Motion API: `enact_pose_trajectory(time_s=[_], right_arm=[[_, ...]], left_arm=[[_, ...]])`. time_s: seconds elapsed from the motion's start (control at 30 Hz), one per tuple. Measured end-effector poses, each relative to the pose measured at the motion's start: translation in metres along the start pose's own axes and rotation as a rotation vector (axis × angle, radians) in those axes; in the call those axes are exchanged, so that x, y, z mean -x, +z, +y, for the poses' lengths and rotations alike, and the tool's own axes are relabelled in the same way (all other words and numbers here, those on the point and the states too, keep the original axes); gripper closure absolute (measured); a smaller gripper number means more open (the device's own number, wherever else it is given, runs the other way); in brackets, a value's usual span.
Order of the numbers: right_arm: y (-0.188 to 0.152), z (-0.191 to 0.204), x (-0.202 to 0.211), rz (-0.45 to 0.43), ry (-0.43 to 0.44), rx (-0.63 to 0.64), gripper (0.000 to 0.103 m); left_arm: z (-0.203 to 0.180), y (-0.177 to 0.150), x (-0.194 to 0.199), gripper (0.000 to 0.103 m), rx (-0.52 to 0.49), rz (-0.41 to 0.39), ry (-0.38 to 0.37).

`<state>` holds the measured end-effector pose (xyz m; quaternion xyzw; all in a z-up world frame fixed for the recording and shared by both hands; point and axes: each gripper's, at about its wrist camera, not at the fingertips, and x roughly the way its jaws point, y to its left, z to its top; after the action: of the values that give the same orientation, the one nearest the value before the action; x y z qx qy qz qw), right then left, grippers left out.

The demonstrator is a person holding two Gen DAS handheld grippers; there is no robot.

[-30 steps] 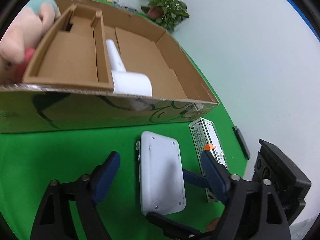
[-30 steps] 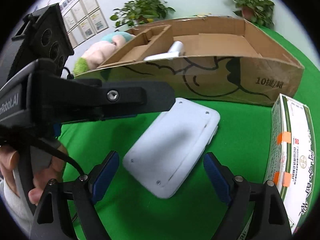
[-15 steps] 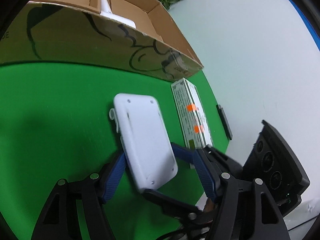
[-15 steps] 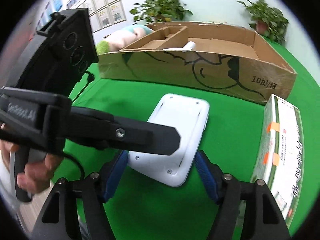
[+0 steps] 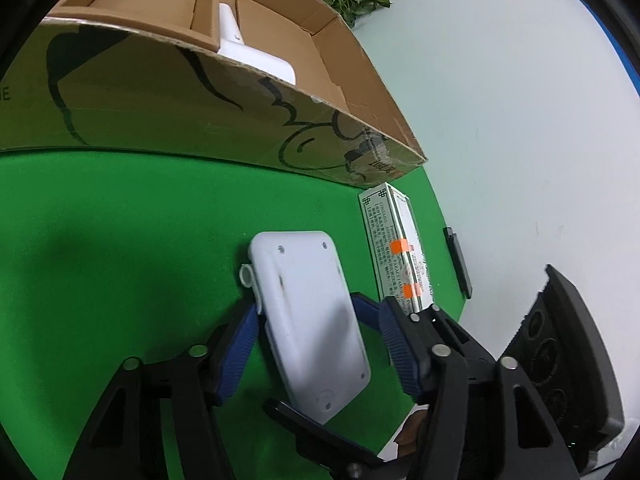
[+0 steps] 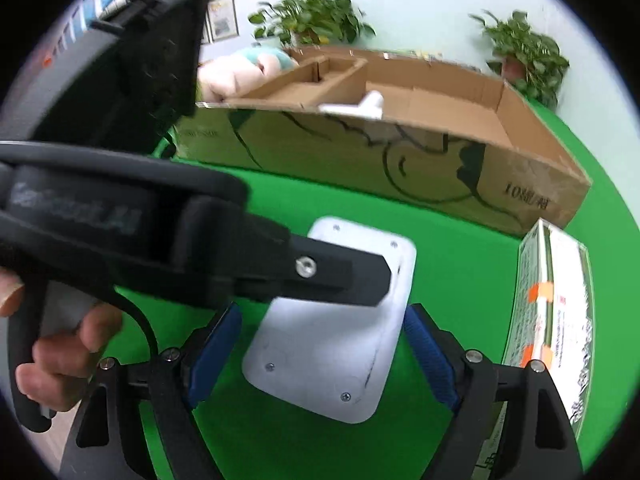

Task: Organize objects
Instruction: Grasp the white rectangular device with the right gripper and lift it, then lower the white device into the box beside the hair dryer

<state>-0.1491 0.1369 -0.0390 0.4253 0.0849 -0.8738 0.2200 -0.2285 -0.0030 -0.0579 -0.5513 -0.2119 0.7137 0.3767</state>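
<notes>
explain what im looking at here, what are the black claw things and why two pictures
No robot: a person holds one hand-held gripper in each hand, each with a fisheye camera looking along its blue-padded fingers. One picture comes from each.

The left gripper is closing around a flat white device; its left pad touches one edge, the other pad stands off. The right gripper straddles the same device with its jaws opening, pads clear. A hand shows on the left one's handle.

On the green cloth stand a cardboard box holding a white object, and a printed carton.
</notes>
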Motion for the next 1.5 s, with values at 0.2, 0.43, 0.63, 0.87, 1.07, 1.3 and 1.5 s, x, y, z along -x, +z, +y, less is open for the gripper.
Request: enact_pose_trajectory(time_s=[0.2,0.43,0.63,0.87,1.07,1.3,1.5], right_arm=[[-0.012,-0.002,0.0,0.036,-0.028,-0.034,0.027],[-0.016,-0.006,0.006,0.021,0.0,-0.068,0.028],[-0.01,-0.004,0.021,-0.05,0.003,-0.078,0.029],[0.012,-0.01,0.042,-0.152,-0.035,-0.064,0.035],[0.034,-0.016,0.052,-0.205,-0.049,-0.06,0.035],[0.072,-0.031,0.061,-0.261,-0.054,-0.057,0.036],[0.11,-0.051,0.056,-0.282,-0.056,-0.072,0.036]], left_arm=[[-0.003,-0.005,0.002,0.061,-0.022,0.016,0.015],[-0.003,-0.007,0.009,0.081,0.006,0.015,0.0],[-0.026,-0.003,0.032,0.083,-0.064,-0.04,0.021],[-0.052,-0.001,0.065,0.084,-0.13,-0.1,0.022],[-0.085,0.004,0.066,0.084,-0.17,-0.134,0.026],[-0.114,0.038,0.083,0.084,-0.223,-0.172,0.041],[-0.132,0.097,0.075,0.084,-0.254,-0.178,0.049]])
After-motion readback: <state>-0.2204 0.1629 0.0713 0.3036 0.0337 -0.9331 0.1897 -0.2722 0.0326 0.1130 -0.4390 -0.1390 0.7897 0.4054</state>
